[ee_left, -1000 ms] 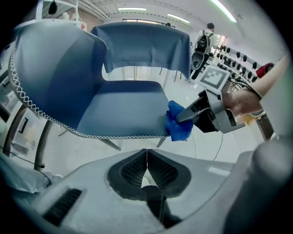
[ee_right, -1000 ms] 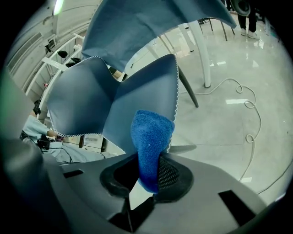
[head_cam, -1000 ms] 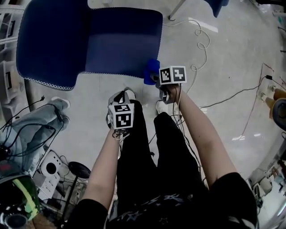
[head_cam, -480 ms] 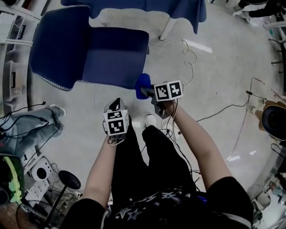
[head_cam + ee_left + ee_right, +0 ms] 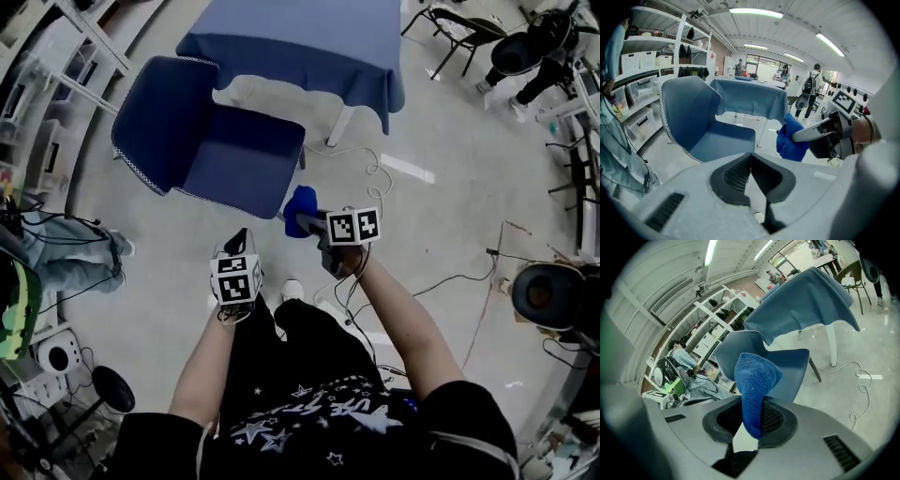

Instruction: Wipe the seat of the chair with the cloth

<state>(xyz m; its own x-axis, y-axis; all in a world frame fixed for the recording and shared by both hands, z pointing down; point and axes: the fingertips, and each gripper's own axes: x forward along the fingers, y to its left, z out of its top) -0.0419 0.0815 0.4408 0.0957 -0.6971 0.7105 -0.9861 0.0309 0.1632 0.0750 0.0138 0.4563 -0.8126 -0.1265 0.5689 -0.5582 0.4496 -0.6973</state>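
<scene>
Beside the near right corner of the chair [image 5: 246, 169], the right gripper [image 5: 302, 221] hangs over the grey floor [image 5: 441, 122] with its jaws clenched on the blue cloth [image 5: 300, 202]. Its own view shows the cloth [image 5: 754, 380] pinched between the dark ribbed pads [image 5: 773, 420] – the free end rises out of the jaws and folds over in a soft hump. From the left gripper view the cloth [image 5: 791, 139] sits to the right of the seat, apart from it and not touching the upholstery.

Nearer the person and to the left, the left gripper [image 5: 238, 242] points toward the chair. Its jaws are pressed together, with nothing between them.

The chair is blue. Its seat is bare, and its backrest [image 5: 159, 141] lies at the left in the head view, edged with pale stitching. Just beyond it stands a table [image 5: 300, 47] draped in a blue cover whose hem hangs near the far edge of the seat. A white cable [image 5: 373, 174] loops across the floor to the right of the chair. Shelving [image 5: 642, 61] lines the left side of the room.
</scene>
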